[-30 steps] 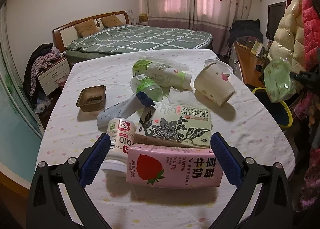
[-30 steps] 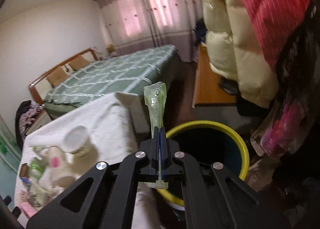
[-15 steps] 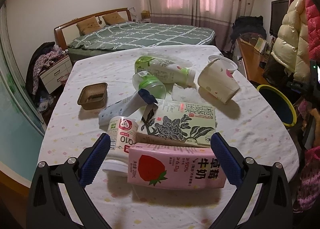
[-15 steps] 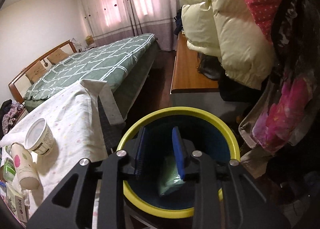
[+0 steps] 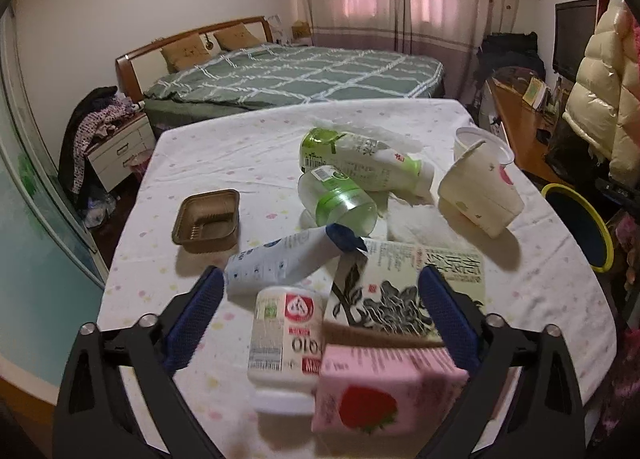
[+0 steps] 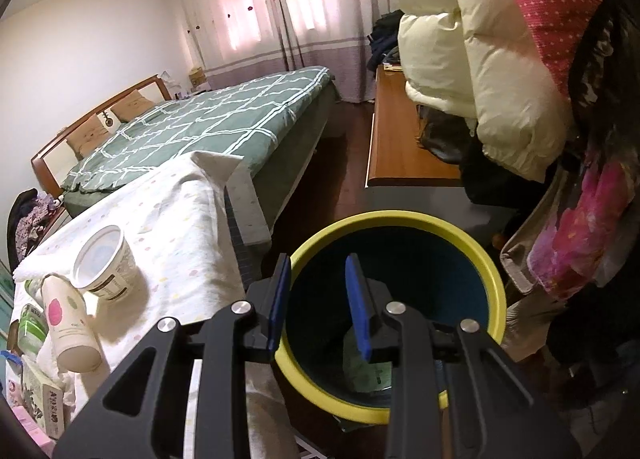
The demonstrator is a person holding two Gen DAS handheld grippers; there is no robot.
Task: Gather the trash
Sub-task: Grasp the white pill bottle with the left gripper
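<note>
Looking along the left gripper, its two blue-padded fingers stand spread wide over the near end of the table, pinching nothing. Between them lie a pink strawberry milk carton, blurred and partly cut by the right finger, and a white Q10 bottle whose cap end is hard to read. A flower-printed carton sits just behind, its lower edge hidden by the pink one. Further back: one blue-capped white tube, one brown plastic tray, two green-and-white bottles lying touching each other, and one paper cup on its side. Only a slice of the yellow-rimmed bin shows at the right edge.

From the right wrist, the right gripper hangs above the bin, fingers parted and holding nothing. A pale green wrapper lies in the bin's bottom, half hidden behind the gripper's frame. One cup and one bottle show on the table; the other trash is cut off at the left edge.
</note>
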